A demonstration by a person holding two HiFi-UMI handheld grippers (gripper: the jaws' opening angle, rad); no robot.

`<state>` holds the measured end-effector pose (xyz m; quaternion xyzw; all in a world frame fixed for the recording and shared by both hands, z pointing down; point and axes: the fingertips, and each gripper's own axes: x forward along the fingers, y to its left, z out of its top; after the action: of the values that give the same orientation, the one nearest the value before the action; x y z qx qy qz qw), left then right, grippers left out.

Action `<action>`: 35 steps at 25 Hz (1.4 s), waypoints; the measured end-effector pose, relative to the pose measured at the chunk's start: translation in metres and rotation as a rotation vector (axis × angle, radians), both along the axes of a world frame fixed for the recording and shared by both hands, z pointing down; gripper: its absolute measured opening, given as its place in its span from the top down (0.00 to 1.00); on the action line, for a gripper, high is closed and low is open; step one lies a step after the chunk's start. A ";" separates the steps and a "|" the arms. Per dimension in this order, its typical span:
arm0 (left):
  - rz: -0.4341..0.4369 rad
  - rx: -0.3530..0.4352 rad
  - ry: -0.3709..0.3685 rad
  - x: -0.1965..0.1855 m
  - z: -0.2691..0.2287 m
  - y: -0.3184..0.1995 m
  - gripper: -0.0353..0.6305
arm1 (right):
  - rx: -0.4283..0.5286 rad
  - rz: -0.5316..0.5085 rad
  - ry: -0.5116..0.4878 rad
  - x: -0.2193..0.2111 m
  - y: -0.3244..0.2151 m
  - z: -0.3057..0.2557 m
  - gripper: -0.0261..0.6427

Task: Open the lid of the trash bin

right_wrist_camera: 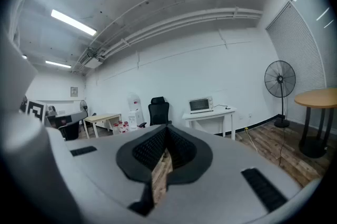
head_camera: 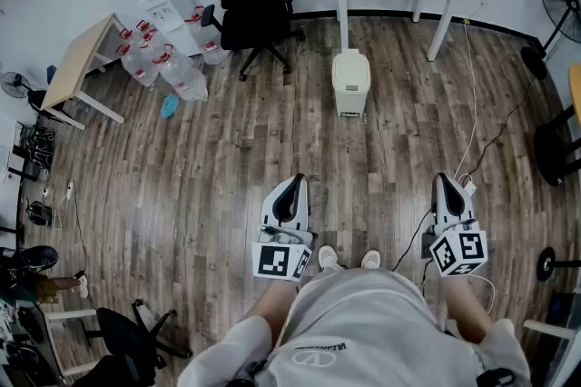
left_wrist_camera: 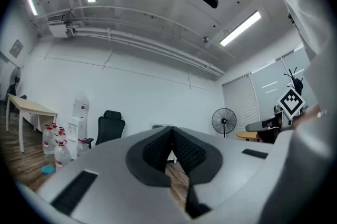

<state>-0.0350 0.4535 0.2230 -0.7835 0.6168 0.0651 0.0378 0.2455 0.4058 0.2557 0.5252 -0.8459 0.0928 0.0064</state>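
The left tool [head_camera: 291,187] and the right tool [head_camera: 446,185] were held low in front of the body, side by side and well apart, both pointed forward. The left marker cube [head_camera: 281,261] and the right marker cube [head_camera: 458,251] were turned up toward the head. The left arm [head_camera: 238,342] and the right arm [head_camera: 479,331] were reached forward and down. In each gripper view, the jaws were seen closed tip to tip, with nothing gripped between them.
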 end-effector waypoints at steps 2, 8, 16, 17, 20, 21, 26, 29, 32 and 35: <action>0.002 0.000 0.003 -0.003 0.001 -0.001 0.94 | -0.001 0.000 0.001 -0.003 -0.001 0.001 0.94; 0.011 -0.002 0.011 -0.014 0.004 -0.002 0.94 | -0.001 0.005 0.002 -0.016 -0.001 0.001 0.94; 0.042 -0.003 0.030 -0.039 0.006 -0.004 0.94 | 0.006 0.030 -0.011 -0.040 0.002 -0.002 0.94; 0.047 -0.002 0.031 -0.043 0.007 -0.005 0.94 | 0.008 0.032 -0.007 -0.045 0.003 -0.002 0.94; 0.055 -0.001 0.029 -0.055 0.010 -0.009 0.94 | 0.014 0.041 -0.003 -0.055 0.001 -0.001 0.94; 0.056 -0.004 0.031 -0.059 0.011 -0.011 0.94 | 0.013 0.046 -0.004 -0.057 0.000 0.000 0.94; 0.058 -0.025 0.046 -0.066 0.017 -0.025 0.94 | 0.004 0.038 0.012 -0.068 -0.012 0.004 0.94; 0.063 -0.029 0.050 -0.065 0.017 -0.040 0.94 | -0.008 0.040 0.005 -0.072 -0.028 0.006 0.94; 0.063 -0.028 0.044 -0.064 0.019 -0.053 0.94 | -0.012 0.026 -0.001 -0.079 -0.044 0.010 0.94; 0.065 -0.028 0.038 -0.061 0.017 -0.075 0.94 | -0.003 0.007 -0.004 -0.083 -0.065 0.007 0.94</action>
<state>-0.0960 0.3780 0.2395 -0.8023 0.5924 0.0724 0.0133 0.1625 0.3411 0.2623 0.5281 -0.8438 0.0951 0.0049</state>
